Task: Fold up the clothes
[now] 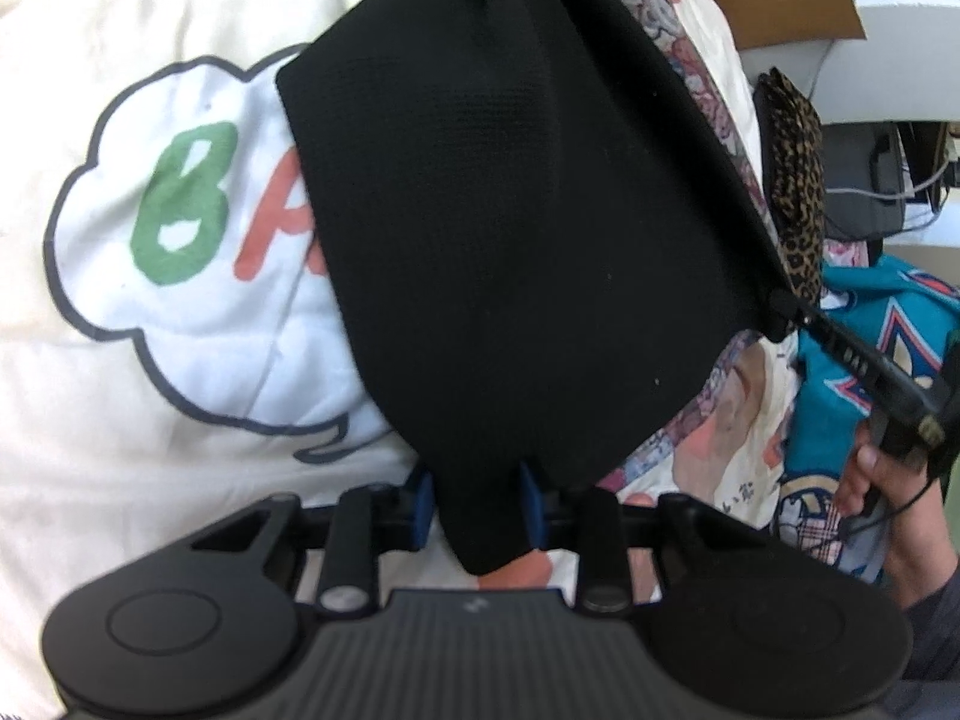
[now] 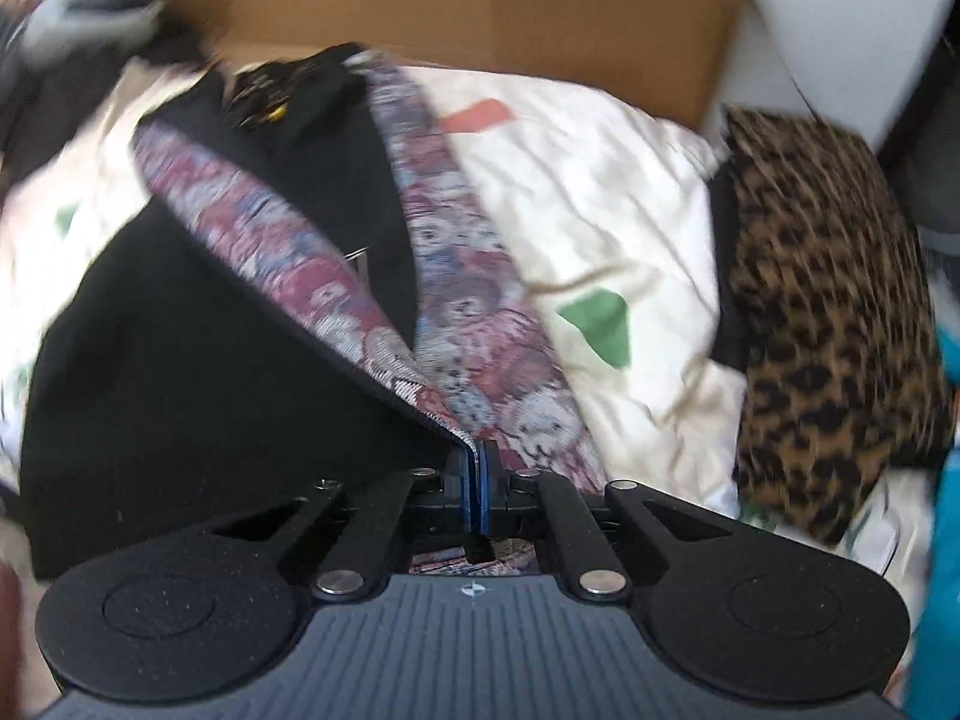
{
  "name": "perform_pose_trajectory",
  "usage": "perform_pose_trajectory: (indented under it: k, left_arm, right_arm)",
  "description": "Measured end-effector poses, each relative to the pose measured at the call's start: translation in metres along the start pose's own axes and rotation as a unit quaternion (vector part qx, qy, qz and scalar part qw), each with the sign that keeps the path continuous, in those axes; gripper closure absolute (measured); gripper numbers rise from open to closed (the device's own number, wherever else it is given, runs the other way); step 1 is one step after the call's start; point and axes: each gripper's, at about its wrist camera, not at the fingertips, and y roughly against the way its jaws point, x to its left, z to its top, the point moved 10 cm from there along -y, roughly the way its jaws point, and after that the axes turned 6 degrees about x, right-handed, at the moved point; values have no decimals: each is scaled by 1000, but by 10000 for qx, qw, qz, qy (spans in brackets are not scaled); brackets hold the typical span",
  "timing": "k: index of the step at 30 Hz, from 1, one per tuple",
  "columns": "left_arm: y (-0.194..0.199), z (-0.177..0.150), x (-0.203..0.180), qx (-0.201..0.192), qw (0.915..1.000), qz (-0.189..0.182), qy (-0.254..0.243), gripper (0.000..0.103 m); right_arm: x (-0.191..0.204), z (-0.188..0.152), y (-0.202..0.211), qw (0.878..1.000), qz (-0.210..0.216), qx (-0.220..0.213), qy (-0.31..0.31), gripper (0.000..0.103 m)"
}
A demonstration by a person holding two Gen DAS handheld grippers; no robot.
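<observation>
On my left wrist view I read a green "B" and part of an orange-red "A" inside a grey cloud outline printed on the cream sheet [image 1: 150,360], at about nine o'clock. The black garment [image 1: 510,240] covers the remaining letters. I make out no other readable text.

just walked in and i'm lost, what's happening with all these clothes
A person is folding a black garment with a flowered lining, using a handheld gripper in each hand. The left gripper has a bunched corner of it between its jaws. The right gripper has its jaws shut on the garment's edge, where black meets lining. It lies over a cream printed sheet, with a leopard-print piece beside it and a cardboard box behind.
</observation>
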Motion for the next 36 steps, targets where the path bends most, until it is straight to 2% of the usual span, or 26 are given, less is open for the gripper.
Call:
perform_pose_trajectory:
  k: [7,10,11,12,13,15,20,23,29,33,36]
  left_arm:
    - [-3,-2,-3,17,9997,59,-256,69]
    - [-8,-1,-7,-6,9999,-47,-164,70]
    - [-8,-1,-7,-10,9999,-81,-143,72]
    - [-7,-2,-7,3,9998,-92,-162,84]
    - [-6,-3,-7,15,9998,-105,-185,91]
    - [-3,-7,-11,43,9995,-165,-274,98]
    - [5,-13,-28,130,9979,-356,-522,100]
    - [0,-14,-32,175,9974,-289,-639,100]
    - [-6,-12,-30,211,9976,-304,-582,100]
    - [-6,-13,-28,232,9974,-219,-650,100]
    - [-7,-11,-24,218,9978,-146,-606,100]
  right_arm:
    - [-30,-8,-14,9978,107,133,-645,103]
    - [-35,-12,-17,9970,124,166,-742,103]
    - [-37,-11,-16,9969,129,165,-760,103]
    - [-38,-9,-15,9968,133,162,-775,103]
    - [-39,-8,-14,9968,130,153,-779,103]
    - [-42,-5,-13,9970,97,144,-753,103]
    - [-48,-4,-16,9969,1,198,-761,103]
    - [-51,-7,-20,9967,-39,238,-775,103]
    - [-58,-14,-21,9963,-107,274,-807,103]
    - [-60,-15,-25,9952,-27,276,-941,102]
    - [-64,-13,-26,9935,194,112,-1118,101]
